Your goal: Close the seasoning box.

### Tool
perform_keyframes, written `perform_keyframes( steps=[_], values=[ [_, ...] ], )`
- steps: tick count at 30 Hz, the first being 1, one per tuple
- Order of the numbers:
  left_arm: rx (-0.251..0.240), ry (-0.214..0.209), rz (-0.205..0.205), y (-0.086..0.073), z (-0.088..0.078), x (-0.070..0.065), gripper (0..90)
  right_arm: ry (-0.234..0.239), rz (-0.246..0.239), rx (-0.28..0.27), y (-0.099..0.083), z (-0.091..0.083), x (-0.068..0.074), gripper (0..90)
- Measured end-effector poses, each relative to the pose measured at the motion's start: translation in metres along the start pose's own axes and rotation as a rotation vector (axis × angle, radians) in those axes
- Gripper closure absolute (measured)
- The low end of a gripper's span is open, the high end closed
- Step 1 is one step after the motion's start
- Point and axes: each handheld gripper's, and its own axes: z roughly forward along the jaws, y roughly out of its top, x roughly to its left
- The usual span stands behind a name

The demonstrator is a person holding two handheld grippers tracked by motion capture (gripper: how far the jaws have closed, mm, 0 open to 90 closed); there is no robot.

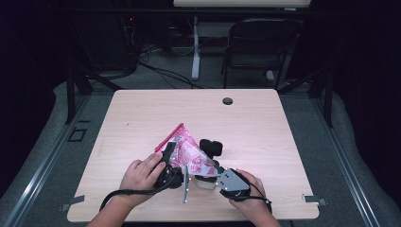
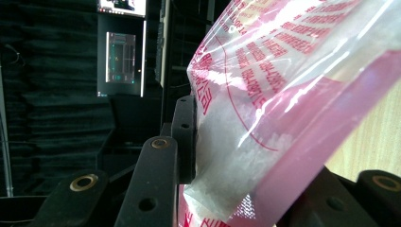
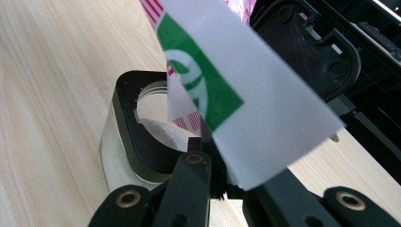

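A clear plastic bag (image 1: 188, 152) with pink and red print hangs tilted over the near middle of the table, white granules (image 2: 227, 142) inside it. My left gripper (image 1: 171, 152) is shut on the bag's side (image 2: 283, 94), its pads pressing the film. My right gripper (image 1: 216, 168) is shut on the bag's lower corner, where a white and green label (image 3: 246, 104) sticks up above the jaws. Just under that corner stands a small clear square jar (image 3: 124, 142) with a black rim and white powder (image 3: 158, 130) in it; in the high view the jar (image 1: 204, 183) sits between my hands.
A black lid (image 1: 211, 147) lies on the wooden table (image 1: 265, 127) just behind the bag. A cable hole (image 1: 227, 100) is near the far edge. A dark chair (image 1: 260, 42) stands beyond the table. The left gripper's black body (image 3: 307, 52) looms close.
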Motion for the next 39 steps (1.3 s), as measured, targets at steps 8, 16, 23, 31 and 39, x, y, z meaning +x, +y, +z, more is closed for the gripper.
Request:
perform_keyframes(
  steps=[8, 16, 23, 31, 39],
  values=[
    [-0.003, 0.018, 0.015, 0.0023, -0.0017, 0.0034, 72.3, 0.001, 0.0, -0.001, -0.0001, -0.0001, -0.0002, 90.0],
    [-0.016, 0.065, 0.063, 0.0066, -0.005, 0.0048, 71.5, 0.005, -0.002, 0.006, -0.0011, 0.0016, 0.0003, 90.0],
    [-0.019, 0.077, 0.082, 0.0075, -0.006, 0.005, 71.2, 0.008, -0.004, 0.008, -0.001, 0.0019, 0.0014, 90.0],
    [-0.034, 0.09, 0.081, 0.0076, -0.0052, 0.0058, 71.0, 0.007, -0.004, 0.007, -0.0009, 0.0019, 0.0015, 90.0],
    [-0.026, 0.076, 0.075, 0.0085, -0.0067, 0.0067, 71.1, 0.007, -0.003, 0.006, -0.0009, 0.0016, 0.0014, 90.0]
  ],
)
